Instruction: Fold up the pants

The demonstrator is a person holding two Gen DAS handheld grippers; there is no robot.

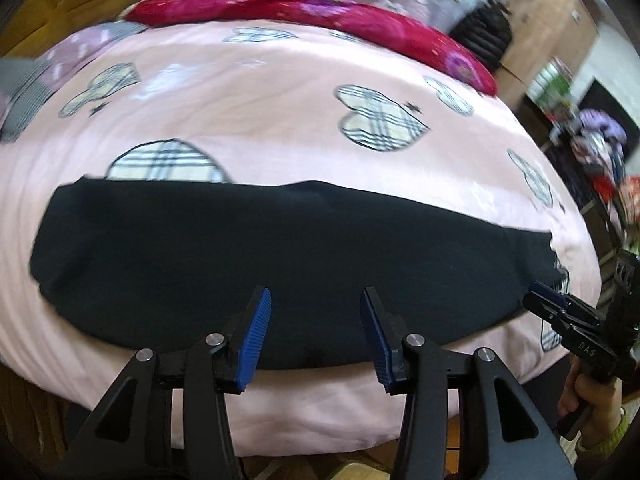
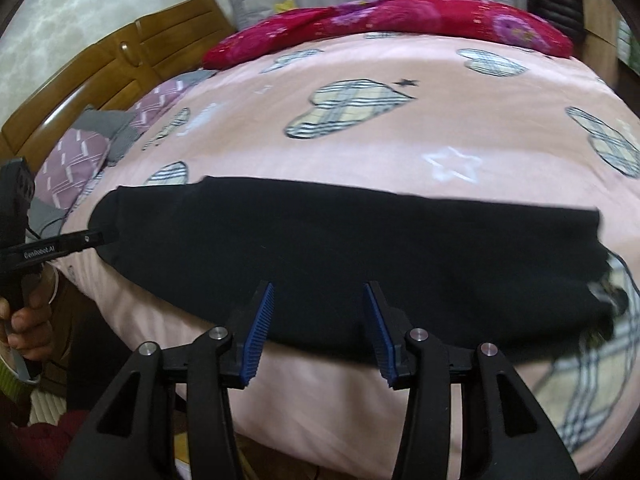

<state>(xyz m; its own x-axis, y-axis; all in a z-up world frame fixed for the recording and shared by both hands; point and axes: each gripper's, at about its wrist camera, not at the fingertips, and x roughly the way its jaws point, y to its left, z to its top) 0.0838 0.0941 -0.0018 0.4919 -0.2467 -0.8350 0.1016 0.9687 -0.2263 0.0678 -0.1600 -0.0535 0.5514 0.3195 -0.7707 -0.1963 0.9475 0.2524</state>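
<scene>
Black pants lie flat in a long folded band across the near part of a pink bedspread. They also show in the right wrist view. My left gripper is open and empty, its blue pads just above the pants' near edge. My right gripper is open and empty, also over the near edge. In the left wrist view the right gripper sits at the pants' right end. In the right wrist view the left gripper points at the pants' left end.
The bedspread has plaid hearts. A red floral quilt lies along the far side. A wooden headboard and grey-purple pillows are at the left. Cluttered furniture stands to the right of the bed.
</scene>
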